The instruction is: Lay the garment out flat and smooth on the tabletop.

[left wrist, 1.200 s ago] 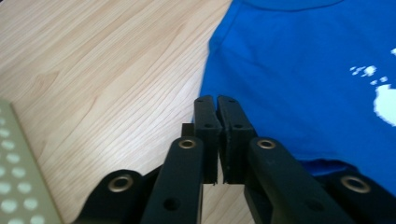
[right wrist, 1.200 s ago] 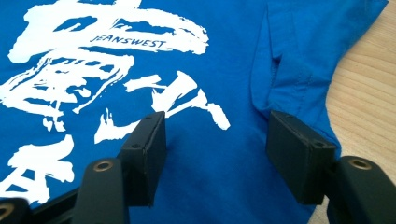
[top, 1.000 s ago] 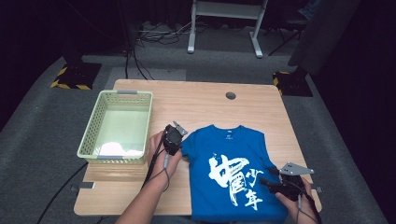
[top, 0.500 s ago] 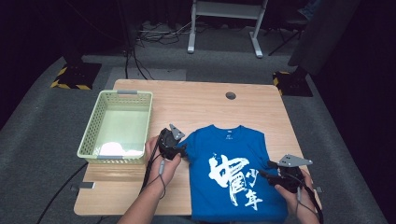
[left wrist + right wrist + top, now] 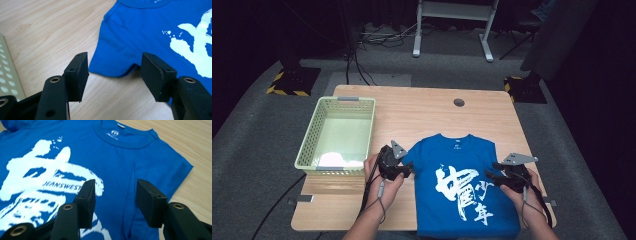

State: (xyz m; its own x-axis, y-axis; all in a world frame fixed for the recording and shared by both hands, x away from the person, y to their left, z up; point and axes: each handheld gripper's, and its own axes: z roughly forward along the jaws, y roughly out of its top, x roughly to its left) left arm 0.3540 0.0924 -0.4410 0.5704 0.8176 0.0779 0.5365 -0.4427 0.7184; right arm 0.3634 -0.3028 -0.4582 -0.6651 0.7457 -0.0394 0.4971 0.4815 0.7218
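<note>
T-shirt [image 5: 464, 187]: blue, flat on counter [image 5: 422, 107].
Left hand-held gripper [image 5: 408, 171]: jaws just opening, parted, empty, at sleeve hem.
Right hand-held gripper [image 5: 493, 173]: jaws just closing, parted, above other sleeve.

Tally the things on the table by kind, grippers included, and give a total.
Blue T-shirt: 1
Green basket: 1
Grippers: 2, left gripper and right gripper, both with jaws open
White item in the basket: 1, too blurred to tell what it is
Total: 5
</note>
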